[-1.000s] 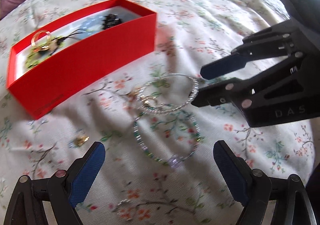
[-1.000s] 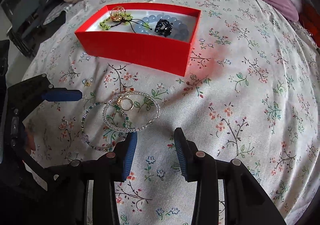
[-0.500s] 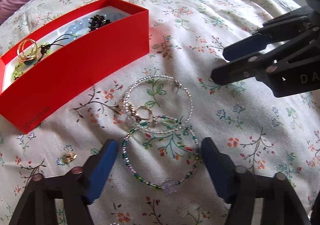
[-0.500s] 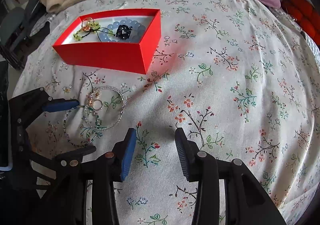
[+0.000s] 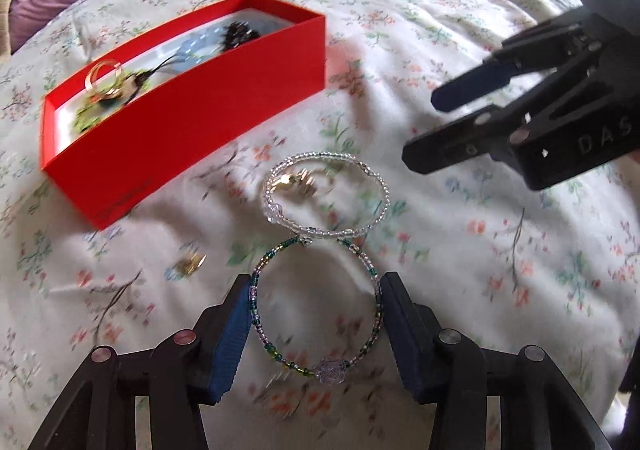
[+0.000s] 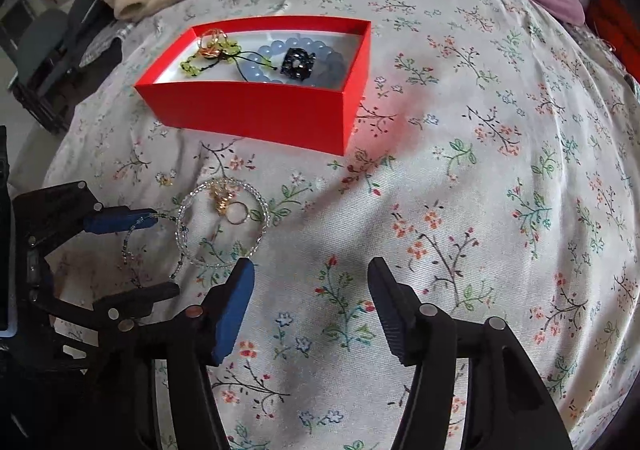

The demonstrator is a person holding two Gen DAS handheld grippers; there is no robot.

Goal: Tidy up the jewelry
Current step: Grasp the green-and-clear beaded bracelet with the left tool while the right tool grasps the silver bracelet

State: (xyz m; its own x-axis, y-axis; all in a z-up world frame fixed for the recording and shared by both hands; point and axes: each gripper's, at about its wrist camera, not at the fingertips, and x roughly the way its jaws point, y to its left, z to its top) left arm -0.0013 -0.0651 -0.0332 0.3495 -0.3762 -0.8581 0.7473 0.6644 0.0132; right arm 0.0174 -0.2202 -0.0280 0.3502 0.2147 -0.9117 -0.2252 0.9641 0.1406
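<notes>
Left gripper [image 5: 314, 324]: jaws closing around the green bracelet [image 5: 280, 354], pads at its sides, to lift it.
Right gripper [image 6: 310, 306]: jaws opening, nothing between them, over bare sheet.
Clear bracelet [image 5: 376, 182]: just beyond, overlapping the green one.
Box [image 5: 192, 138]: farther off, already holding jewelry; likely destination.

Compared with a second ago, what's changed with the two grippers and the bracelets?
The left gripper has narrowed around the green beaded bracelet, its fingers now at its sides and closing. The right gripper has drawn back from the clear bracelet and is opening, empty. The red box is unchanged.
</notes>
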